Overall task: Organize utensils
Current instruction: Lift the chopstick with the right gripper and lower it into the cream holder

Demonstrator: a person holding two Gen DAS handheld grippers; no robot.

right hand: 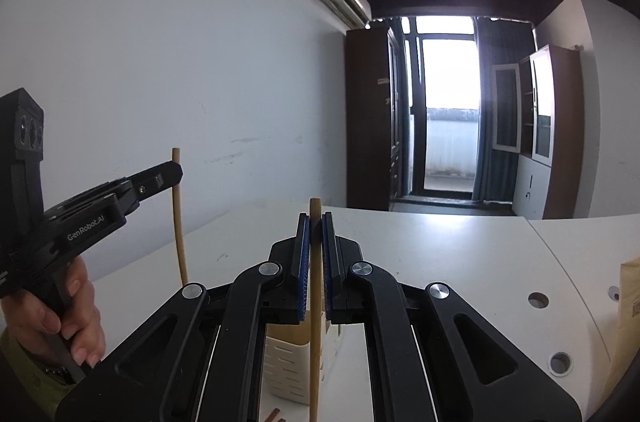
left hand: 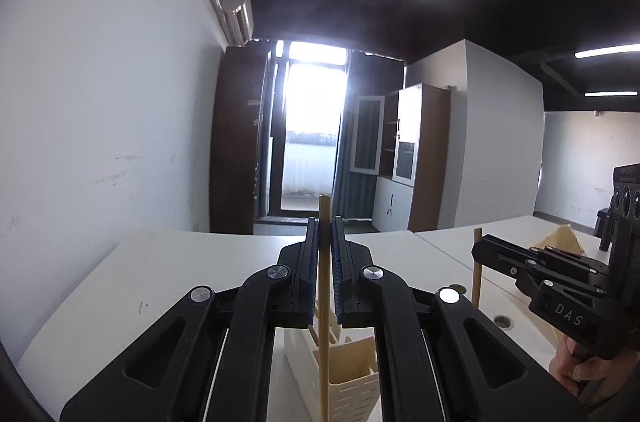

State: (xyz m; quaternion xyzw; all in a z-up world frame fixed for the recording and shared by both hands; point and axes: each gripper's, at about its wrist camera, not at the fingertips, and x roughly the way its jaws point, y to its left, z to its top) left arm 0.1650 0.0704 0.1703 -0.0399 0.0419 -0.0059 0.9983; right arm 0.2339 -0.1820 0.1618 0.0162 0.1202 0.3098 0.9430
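My left gripper [left hand: 325, 226] is shut on a light wooden stick [left hand: 323, 306] that stands upright, its lower end over a cream slotted utensil holder [left hand: 352, 378]. My right gripper [right hand: 315, 220] is shut on a darker wooden stick [right hand: 316, 302], also upright, above the same holder [right hand: 288, 370]. Each gripper shows in the other's view: the right one [left hand: 478, 249] with its stick [left hand: 476, 282], the left one [right hand: 176, 174] with its stick [right hand: 179, 222].
White tables [left hand: 168, 270] run to a white wall on the left. A brown paper bag [right hand: 628, 302] stands at the right. Cable holes [right hand: 538, 300] dot the tabletop. Cabinets and a bright balcony door are behind. A small brown piece [right hand: 274, 414] lies by the holder.
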